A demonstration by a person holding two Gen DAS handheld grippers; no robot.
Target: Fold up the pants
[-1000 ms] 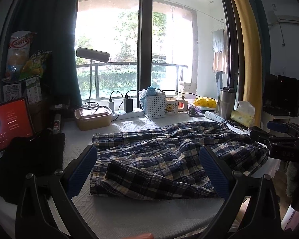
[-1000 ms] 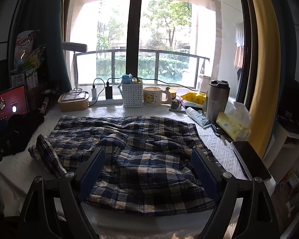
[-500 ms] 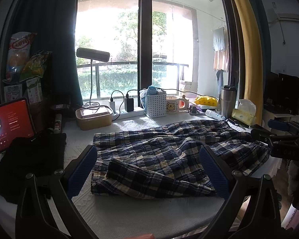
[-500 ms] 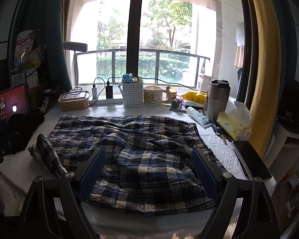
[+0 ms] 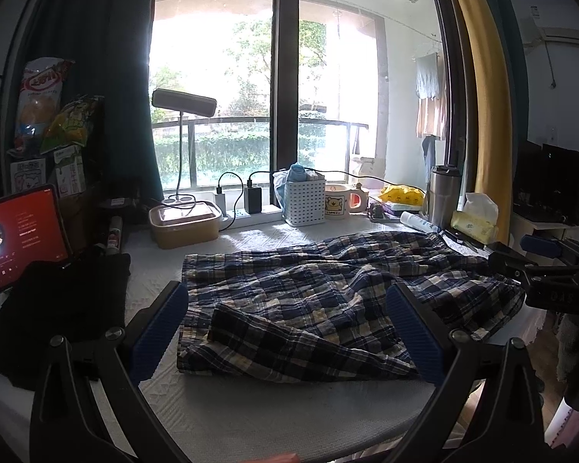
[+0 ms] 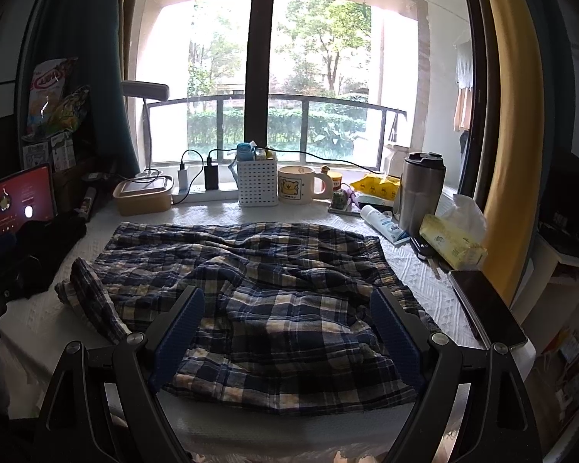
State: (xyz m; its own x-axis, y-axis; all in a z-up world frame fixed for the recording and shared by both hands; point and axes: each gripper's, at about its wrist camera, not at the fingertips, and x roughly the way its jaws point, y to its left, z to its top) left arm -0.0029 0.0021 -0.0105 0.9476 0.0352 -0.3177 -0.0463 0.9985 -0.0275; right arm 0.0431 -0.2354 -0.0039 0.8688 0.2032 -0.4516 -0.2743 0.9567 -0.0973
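Blue, navy and cream plaid pants (image 5: 308, 301) lie rumpled and spread on the white textured table cover (image 5: 251, 416); they also show in the right wrist view (image 6: 258, 293). One corner is folded over at the near left (image 5: 251, 332), seen as a flap (image 6: 92, 301) from the right. My left gripper (image 5: 289, 332) is open and empty, held above the pants' near edge. My right gripper (image 6: 287, 332) is open and empty above the pants' near right part; it shows at the right edge of the left wrist view (image 5: 536, 266).
A black cloth (image 5: 58, 308) and a lit red tablet (image 5: 19, 239) lie at the left. Along the window stand a lunch box (image 6: 143, 195), white basket (image 6: 256, 183), mug (image 6: 297, 189), steel tumbler (image 6: 420, 189) and tissue pack (image 6: 451, 243). A phone (image 6: 486, 308) lies at the right edge.
Both grippers stay open and almost still; the left view has drifted slightly. The pants have not moved.
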